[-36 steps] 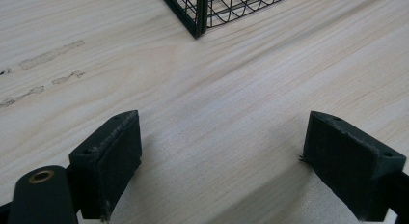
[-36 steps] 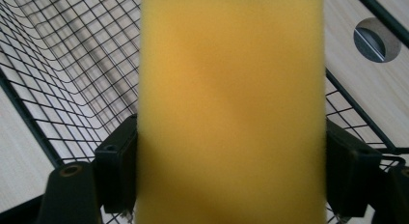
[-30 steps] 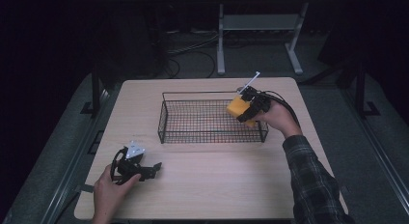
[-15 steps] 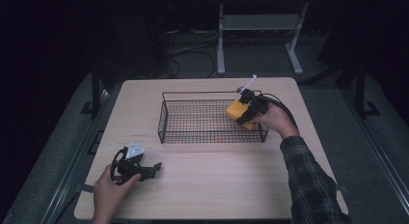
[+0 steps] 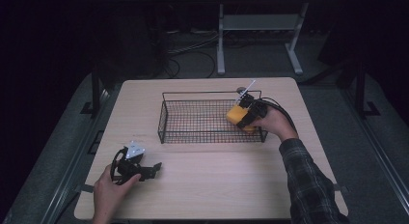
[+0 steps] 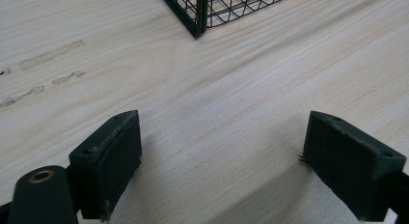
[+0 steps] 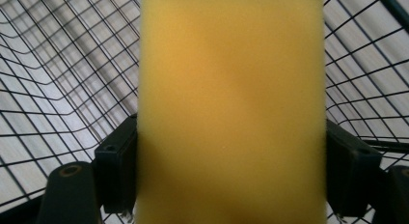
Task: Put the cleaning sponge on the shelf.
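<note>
Right tongs [image 7: 231, 137] clamped on a yellow sponge [image 7: 231, 108] over the wire basket's [image 5: 166, 120] 3 o'clock end; sponge blurred close up, hiding the basket floor behind. Left tongs [image 6: 219, 156] wide open, empty, resting at the table's [image 5: 217, 185] 8 o'clock corner.

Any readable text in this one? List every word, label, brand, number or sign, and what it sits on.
None: no word, label, brand, number or sign can be read.
Yellow sponge: plain faces, no print.
Wire basket: bare black mesh, no tag.
Table: wood grain and a few grey smudges that are not letters.
Left gripper and right gripper: plain black, no marking legible.
</note>
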A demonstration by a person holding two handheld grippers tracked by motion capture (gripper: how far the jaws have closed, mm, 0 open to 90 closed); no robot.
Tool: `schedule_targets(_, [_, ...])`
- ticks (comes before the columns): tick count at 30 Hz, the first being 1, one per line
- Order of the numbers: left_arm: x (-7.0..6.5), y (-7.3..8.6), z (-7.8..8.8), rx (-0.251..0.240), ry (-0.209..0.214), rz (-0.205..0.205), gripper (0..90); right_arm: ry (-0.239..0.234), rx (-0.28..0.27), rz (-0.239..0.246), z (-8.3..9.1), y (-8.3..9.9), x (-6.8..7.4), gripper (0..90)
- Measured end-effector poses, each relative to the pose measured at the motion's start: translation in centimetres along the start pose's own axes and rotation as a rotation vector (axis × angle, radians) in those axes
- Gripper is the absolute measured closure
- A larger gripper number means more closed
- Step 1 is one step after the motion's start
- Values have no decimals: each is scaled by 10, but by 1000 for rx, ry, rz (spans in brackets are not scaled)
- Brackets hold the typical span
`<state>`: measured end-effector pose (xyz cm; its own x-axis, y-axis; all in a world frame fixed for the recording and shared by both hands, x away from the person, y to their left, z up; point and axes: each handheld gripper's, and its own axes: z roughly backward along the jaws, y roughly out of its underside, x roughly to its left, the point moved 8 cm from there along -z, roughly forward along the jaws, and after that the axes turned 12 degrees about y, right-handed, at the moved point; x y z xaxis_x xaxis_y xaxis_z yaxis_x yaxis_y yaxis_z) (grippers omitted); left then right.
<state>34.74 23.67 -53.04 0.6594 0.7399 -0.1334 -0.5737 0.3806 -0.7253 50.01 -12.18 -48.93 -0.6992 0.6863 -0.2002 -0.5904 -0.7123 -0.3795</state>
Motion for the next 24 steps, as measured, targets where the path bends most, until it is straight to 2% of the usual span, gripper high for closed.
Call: schedule_targets(24, [0, 0, 0, 0, 0, 0, 127, -24, 43, 23, -4, 5, 6, 209])
